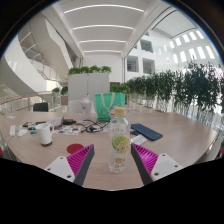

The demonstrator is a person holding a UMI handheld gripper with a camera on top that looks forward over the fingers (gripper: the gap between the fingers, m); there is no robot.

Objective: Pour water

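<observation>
A clear plastic bottle (119, 140) with a yellow-green label stands upright on the wooden table (170, 125). It sits between my gripper's (113, 158) two pink-padded fingers, with a gap on each side. The gripper is open and holds nothing. Beyond the bottle, two green cups (104, 105) stand side by side further back on the table.
A white cup (45, 133), a red lid (75, 148), cables and small items lie to the left. A dark blue notebook (146, 131) lies right of the bottle. Planters with green plants (180, 88) line the table's far side.
</observation>
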